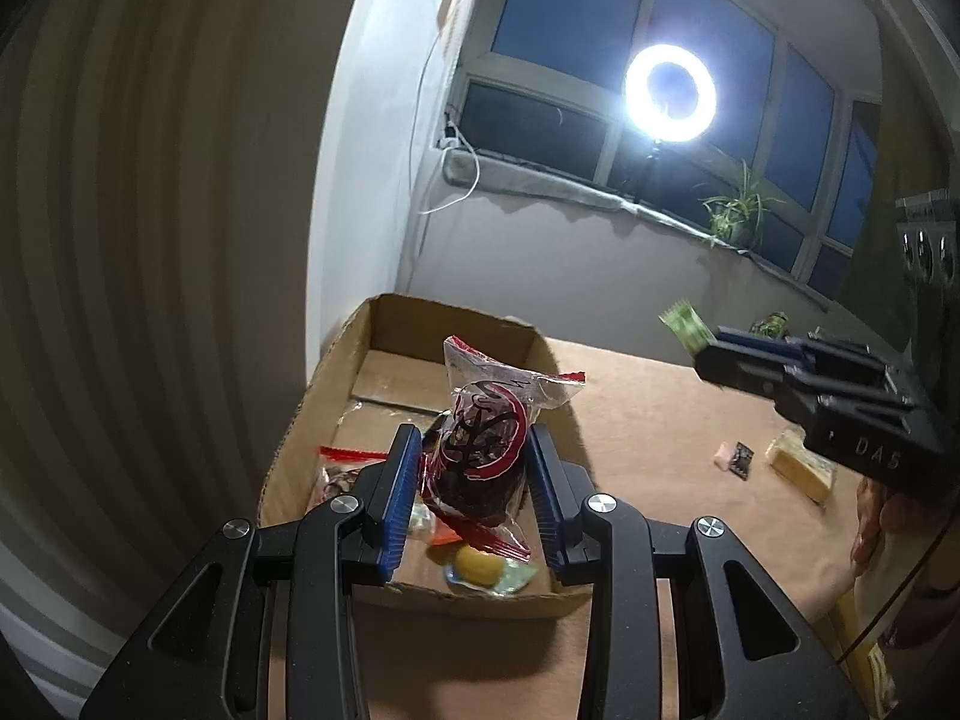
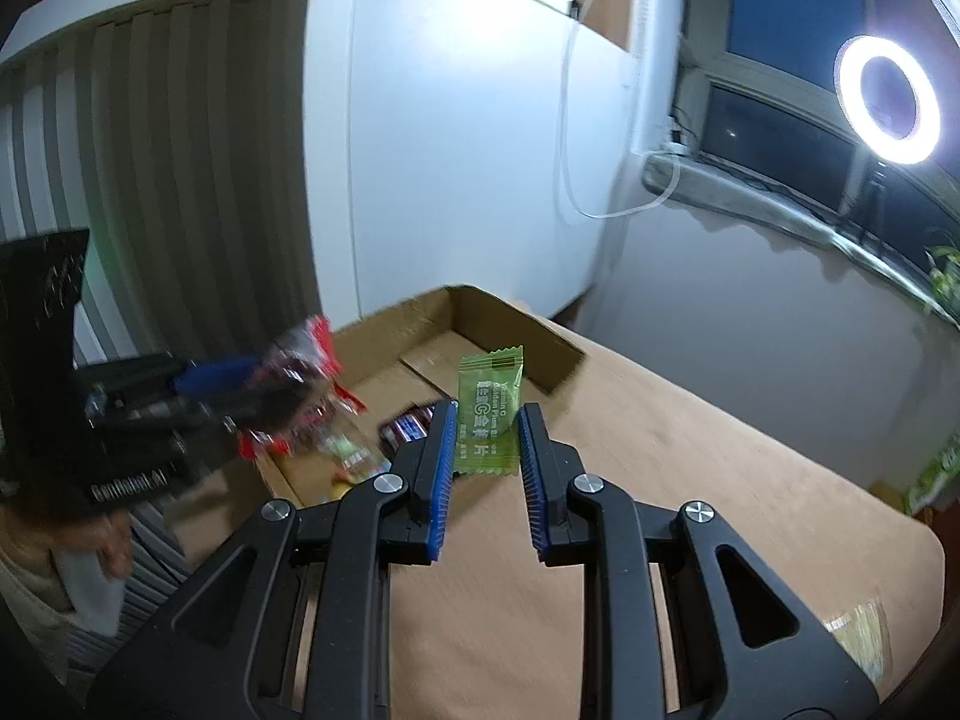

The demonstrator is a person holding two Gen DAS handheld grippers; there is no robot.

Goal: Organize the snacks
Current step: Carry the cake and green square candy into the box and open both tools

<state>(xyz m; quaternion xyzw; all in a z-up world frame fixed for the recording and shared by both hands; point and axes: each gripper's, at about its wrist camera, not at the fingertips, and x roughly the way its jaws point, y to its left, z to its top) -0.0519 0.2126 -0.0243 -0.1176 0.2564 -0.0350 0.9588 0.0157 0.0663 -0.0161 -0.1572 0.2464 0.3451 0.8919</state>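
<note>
My left gripper (image 1: 474, 444) is shut on a clear and red snack bag (image 1: 486, 450) and holds it above the open cardboard box (image 1: 336, 354). Several snacks lie in the box, among them a yellow candy (image 1: 477, 564) and a red-edged packet (image 1: 348, 456). My right gripper (image 2: 483, 420) is shut on a green candy packet (image 2: 489, 414) and holds it over the table near the box (image 2: 516, 324). The right gripper also shows in the left wrist view (image 1: 708, 354), and the left gripper with its bag shows blurred in the right wrist view (image 2: 240, 378).
On the brown table (image 1: 648, 420) lie a yellow bar (image 1: 804, 468), a small pink and black packet (image 1: 735, 456) and a green packet at the far edge (image 1: 771, 324). A ring light (image 1: 669, 93) and a plant (image 1: 735, 210) stand at the window. Yellow-green packets lie at the table's right edge (image 2: 936, 468).
</note>
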